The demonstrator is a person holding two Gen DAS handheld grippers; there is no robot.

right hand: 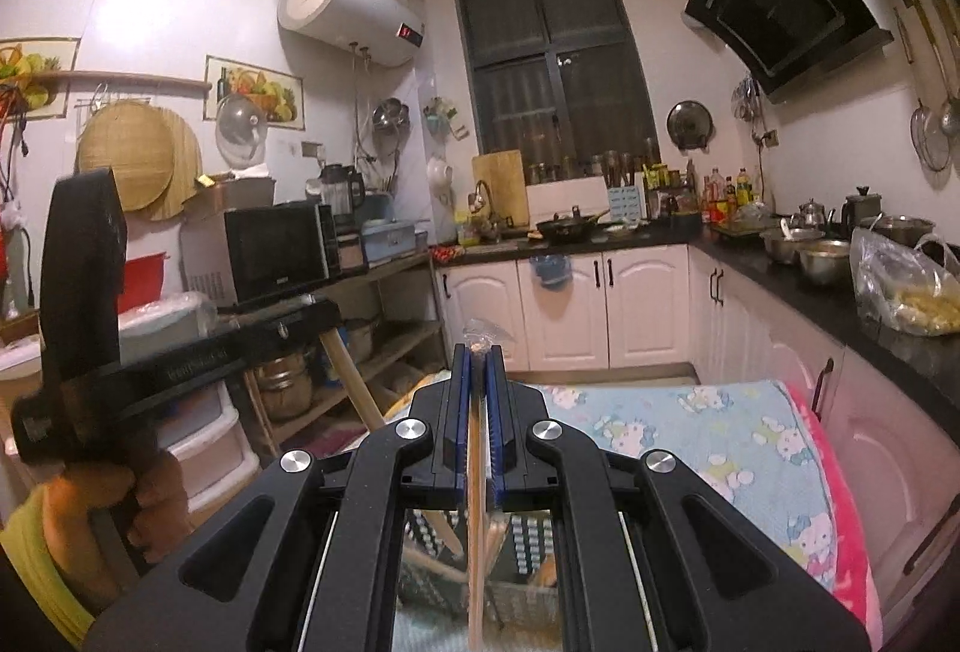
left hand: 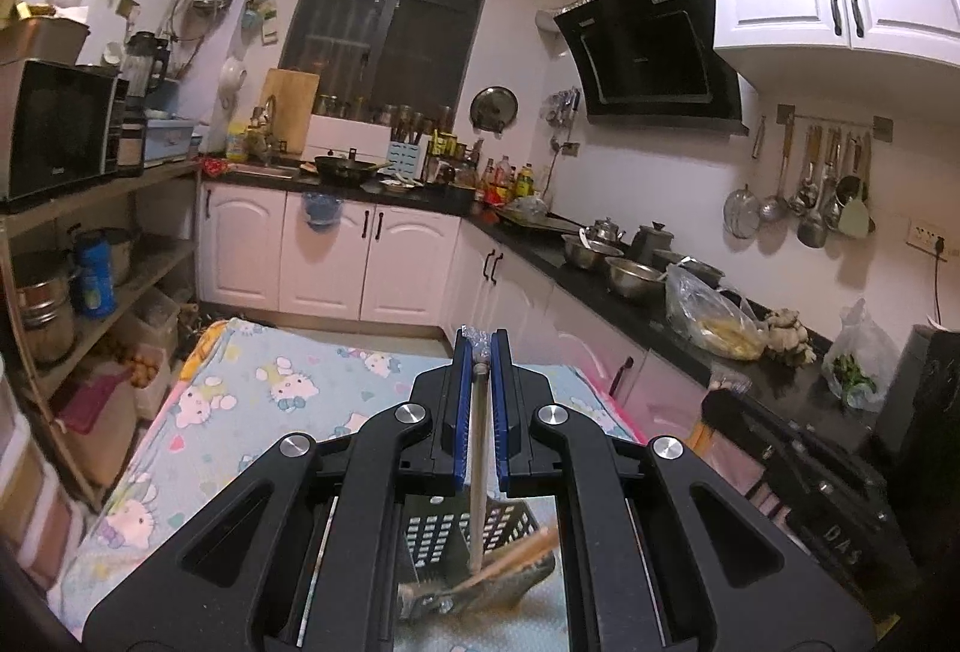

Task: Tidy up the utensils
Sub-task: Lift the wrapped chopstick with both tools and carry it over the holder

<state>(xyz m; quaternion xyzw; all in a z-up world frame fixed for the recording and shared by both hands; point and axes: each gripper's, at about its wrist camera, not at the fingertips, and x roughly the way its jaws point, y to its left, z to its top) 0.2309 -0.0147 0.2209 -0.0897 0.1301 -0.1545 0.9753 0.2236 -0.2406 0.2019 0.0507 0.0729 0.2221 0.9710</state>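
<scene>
Both grippers pinch thin utensils: the left gripper (left hand: 480, 346) a metal handle (left hand: 478, 448), the right gripper (right hand: 478, 352) chopsticks (right hand: 476, 532). Either could pivot or slip out over the basket (left hand: 462, 532), as each grip sits near 1 end.

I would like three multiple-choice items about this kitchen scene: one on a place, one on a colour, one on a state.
1. Where is the perforated basket?
A. below the left gripper
B. on the counter
C. on the microwave

2. What colour are the gripper pads?
A. red
B. blue
C. white

3. What is the state of the right gripper?
A. wide open, empty
B. shut on chopsticks
C. out of view

Answers: 1 A, the basket shows beneath its fingers; 2 B, blue strips line the fingers; 3 B, the pads press on thin wooden sticks.
</scene>
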